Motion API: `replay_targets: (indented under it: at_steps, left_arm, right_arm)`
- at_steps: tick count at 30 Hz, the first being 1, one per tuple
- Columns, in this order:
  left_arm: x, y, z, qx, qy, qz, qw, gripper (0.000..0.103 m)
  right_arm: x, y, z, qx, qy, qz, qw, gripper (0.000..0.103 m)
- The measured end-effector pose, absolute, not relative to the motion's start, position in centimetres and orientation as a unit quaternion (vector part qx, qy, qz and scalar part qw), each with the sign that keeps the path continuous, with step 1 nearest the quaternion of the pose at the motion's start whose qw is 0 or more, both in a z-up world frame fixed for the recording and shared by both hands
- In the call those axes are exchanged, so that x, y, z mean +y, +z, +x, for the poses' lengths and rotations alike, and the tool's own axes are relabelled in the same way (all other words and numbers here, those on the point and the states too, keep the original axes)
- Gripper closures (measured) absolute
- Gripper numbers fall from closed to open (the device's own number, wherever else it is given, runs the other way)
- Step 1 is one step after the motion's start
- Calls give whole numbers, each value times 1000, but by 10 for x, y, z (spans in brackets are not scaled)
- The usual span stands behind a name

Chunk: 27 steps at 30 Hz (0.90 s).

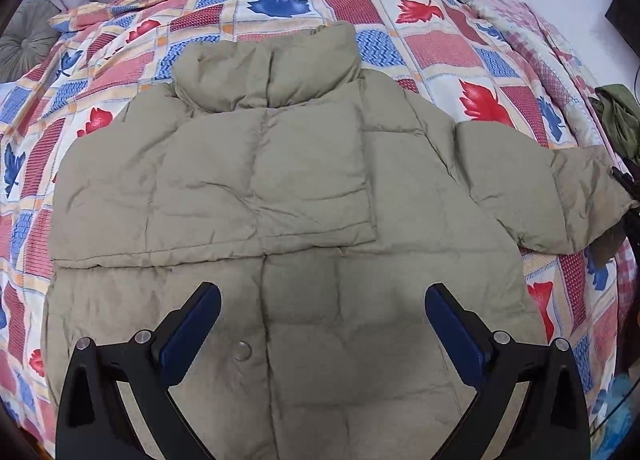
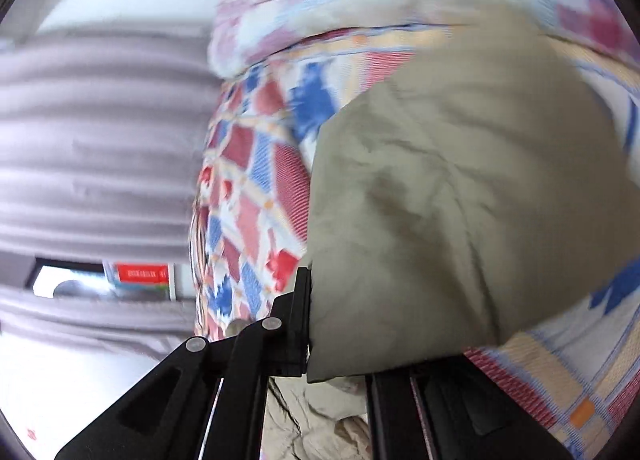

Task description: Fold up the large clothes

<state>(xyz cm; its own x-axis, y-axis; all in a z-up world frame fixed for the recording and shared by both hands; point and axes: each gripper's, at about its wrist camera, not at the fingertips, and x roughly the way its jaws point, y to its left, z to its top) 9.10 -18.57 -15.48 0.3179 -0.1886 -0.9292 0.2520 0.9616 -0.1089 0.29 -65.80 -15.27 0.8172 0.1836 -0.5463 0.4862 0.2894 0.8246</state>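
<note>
A khaki puffer jacket [image 1: 280, 180] lies flat on the bed, collar away from me. One sleeve is folded across its chest. My left gripper [image 1: 322, 300] hovers over the jacket's lower front, open, with nothing between its blue pads [image 1: 200, 320]. The other sleeve [image 1: 560, 196] stretches to the right, where my right gripper [image 1: 626, 180] shows as a black tip at its cuff. In the right wrist view, which is blurred, the right gripper [image 2: 320, 340] is shut on the sleeve [image 2: 460, 200]. The puffy cloth covers its right finger.
The bedspread [image 1: 420, 40] has red and blue leaf squares. A grey round cushion [image 1: 24, 40] lies at the far left and an olive garment [image 1: 618, 120] at the right edge. Grey curtains [image 2: 100, 140] hang behind the bed.
</note>
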Motion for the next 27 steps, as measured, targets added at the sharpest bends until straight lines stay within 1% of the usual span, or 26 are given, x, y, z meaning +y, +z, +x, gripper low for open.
replay_targets:
  at_steps: [3, 7, 12, 15, 19, 24, 27]
  left_arm:
    - [-167, -152, 100, 557, -126, 28, 821, 1]
    - [-133, -154, 110, 553, -112, 27, 825, 1]
    - [-81, -157, 120, 549, -81, 6, 832, 1]
    - [-51, -161, 123, 551, -63, -3, 832, 1]
    - [-23, -164, 125, 547, -53, 3, 835, 1]
    - [-1, -173, 126, 550, -49, -3, 834, 1]
    - [1, -179, 127, 555, -51, -12, 830, 1]
  right_arm:
    - [-619, -127, 29, 297, -65, 546, 781, 97]
    - [-546, -100, 69, 329, -15, 452, 829, 96]
    - [-426, -92, 114, 384, 62, 318, 865, 96]
    - [-360, -111, 132, 421, 89, 275, 860, 96]
    - [-310, -157, 137, 483, 94, 259, 831, 96]
    - [-290, -211, 137, 542, 59, 269, 794, 96]
    - [-294, -227, 138, 553, 44, 294, 779, 96]
